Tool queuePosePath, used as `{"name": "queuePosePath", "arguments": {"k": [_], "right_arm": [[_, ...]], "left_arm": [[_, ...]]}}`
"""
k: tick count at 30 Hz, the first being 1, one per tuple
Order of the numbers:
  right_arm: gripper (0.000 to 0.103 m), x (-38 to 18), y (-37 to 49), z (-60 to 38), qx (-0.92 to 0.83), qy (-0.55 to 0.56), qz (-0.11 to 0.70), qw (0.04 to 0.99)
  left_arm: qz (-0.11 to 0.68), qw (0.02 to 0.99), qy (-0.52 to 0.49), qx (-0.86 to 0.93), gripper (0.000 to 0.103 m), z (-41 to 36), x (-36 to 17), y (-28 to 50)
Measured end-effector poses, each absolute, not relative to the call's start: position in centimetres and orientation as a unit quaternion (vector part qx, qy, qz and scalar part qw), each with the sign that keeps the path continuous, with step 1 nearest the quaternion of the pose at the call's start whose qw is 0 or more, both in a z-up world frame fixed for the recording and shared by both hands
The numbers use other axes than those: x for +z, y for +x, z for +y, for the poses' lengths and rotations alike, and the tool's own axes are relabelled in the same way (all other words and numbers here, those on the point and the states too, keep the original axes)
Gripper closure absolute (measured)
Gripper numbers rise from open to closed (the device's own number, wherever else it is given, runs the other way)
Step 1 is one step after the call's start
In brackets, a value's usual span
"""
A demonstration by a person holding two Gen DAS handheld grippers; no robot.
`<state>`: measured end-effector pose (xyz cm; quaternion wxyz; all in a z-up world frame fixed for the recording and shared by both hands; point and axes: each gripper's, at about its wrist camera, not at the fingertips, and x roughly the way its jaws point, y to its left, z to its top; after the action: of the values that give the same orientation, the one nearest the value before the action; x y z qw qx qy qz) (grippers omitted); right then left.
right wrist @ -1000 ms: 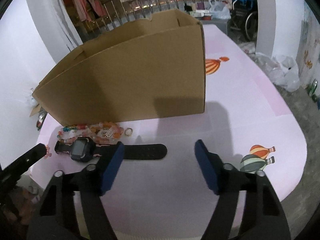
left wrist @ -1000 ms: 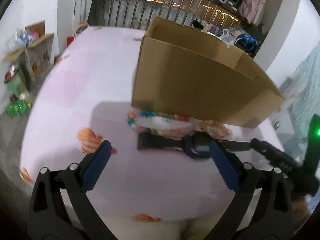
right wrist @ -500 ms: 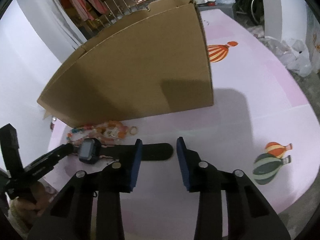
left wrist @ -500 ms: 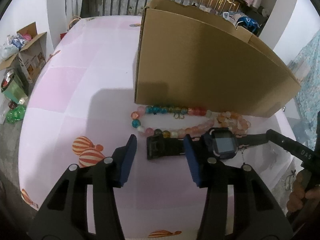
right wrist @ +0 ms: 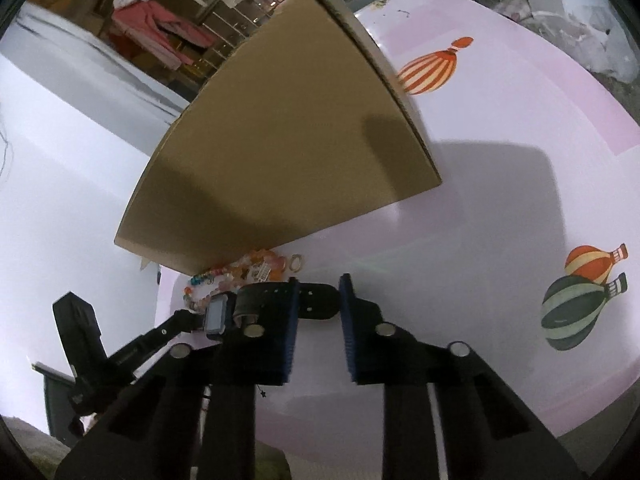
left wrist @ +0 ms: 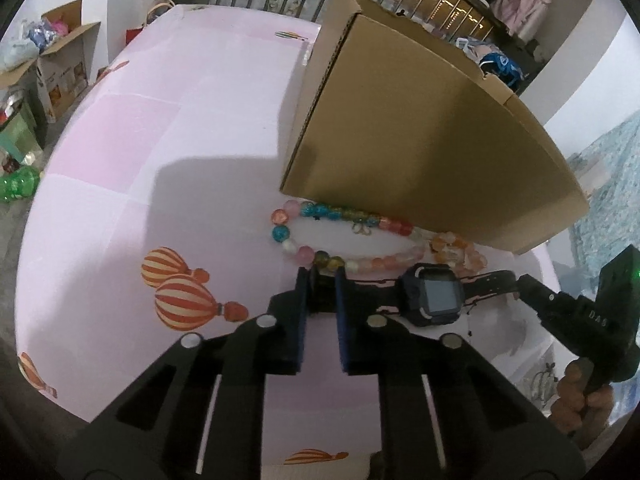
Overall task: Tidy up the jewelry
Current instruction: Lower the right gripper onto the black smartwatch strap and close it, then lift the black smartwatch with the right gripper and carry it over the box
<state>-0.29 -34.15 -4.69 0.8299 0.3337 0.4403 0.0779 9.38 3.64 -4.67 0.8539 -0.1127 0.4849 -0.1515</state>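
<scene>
A dark blue smartwatch (left wrist: pixel 434 298) with black straps lies on the pink table in front of a cardboard box (left wrist: pixel 424 148). My left gripper (left wrist: pixel 321 280) is shut on the end of one strap. My right gripper (right wrist: pixel 316 294) is shut on the end of the other strap (right wrist: pixel 320 298); the watch face (right wrist: pixel 216 314) shows to its left. A colourful bead bracelet (left wrist: pixel 320 232) and orange-pink beads (left wrist: pixel 456 250) lie between watch and box. A small ring (right wrist: pixel 296 262) lies by the beads.
The pink table (left wrist: pixel 160 152) has balloon prints (left wrist: pixel 176 292). The box (right wrist: pixel 288 136) stands close behind the jewelry. The right gripper's body (left wrist: pixel 580 320) shows in the left view, the left one's body (right wrist: pixel 100 344) in the right view. Boxes and clutter (left wrist: pixel 52 68) sit on the floor to the left.
Both grippers have moved in and down and closed from wide open onto the two ends of the watch strap.
</scene>
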Motion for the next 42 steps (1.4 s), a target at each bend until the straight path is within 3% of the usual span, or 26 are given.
{"name": "queuePosePath", "arguments": {"k": [8, 10, 13, 19, 21, 26, 29, 37, 42], "right_arm": [[0.089, -4.7, 0.1, -33.1, 0.102, 0.362, 0.436, 0.817], [0.084, -4.4, 0.1, -33.4, 0.120, 0.376, 0.438, 0.808], [0.069, -3.9, 0.2, -32.5, 0.136, 0.373, 0.431, 0.810], [0.065, -2.3, 0.3, -30.8, 0.091, 0.284, 0.438, 0.848], [0.051, -1.9, 0.0, -30.9, 0.046, 0.228, 0.442, 0.866], [0.040, -2.4, 0.4, -29.6, 0.006, 0.166, 0.461, 0.872], [0.038, -2.3, 0.8, -28.5, 0.036, 0.184, 0.465, 0.865], [0.048, -2.6, 1.2, -28.9, 0.073, 0.254, 0.461, 0.847], [0.064, -2.5, 1.2, -29.0, 0.080, 0.281, 0.451, 0.843]], "left_arm": [[0.479, 0.860, -0.097, -0.146, 0.092, 3.6, -4.6, 8.8], [0.479, 0.860, -0.096, -0.149, 0.092, 3.6, -4.6, 8.9], [0.480, 0.859, -0.093, -0.150, 0.092, 3.4, -4.6, 8.8], [0.482, 0.858, -0.095, -0.152, 0.091, 3.8, -4.6, 8.8], [0.481, 0.858, -0.093, -0.151, 0.091, 3.8, -4.6, 8.9], [0.481, 0.859, -0.091, -0.149, 0.091, 3.7, -4.7, 8.9], [0.482, 0.859, -0.092, -0.149, 0.091, 3.7, -4.7, 9.0], [0.482, 0.858, -0.093, -0.149, 0.091, 3.7, -4.6, 9.0], [0.481, 0.859, -0.092, -0.149, 0.091, 3.7, -4.6, 9.0]]}}
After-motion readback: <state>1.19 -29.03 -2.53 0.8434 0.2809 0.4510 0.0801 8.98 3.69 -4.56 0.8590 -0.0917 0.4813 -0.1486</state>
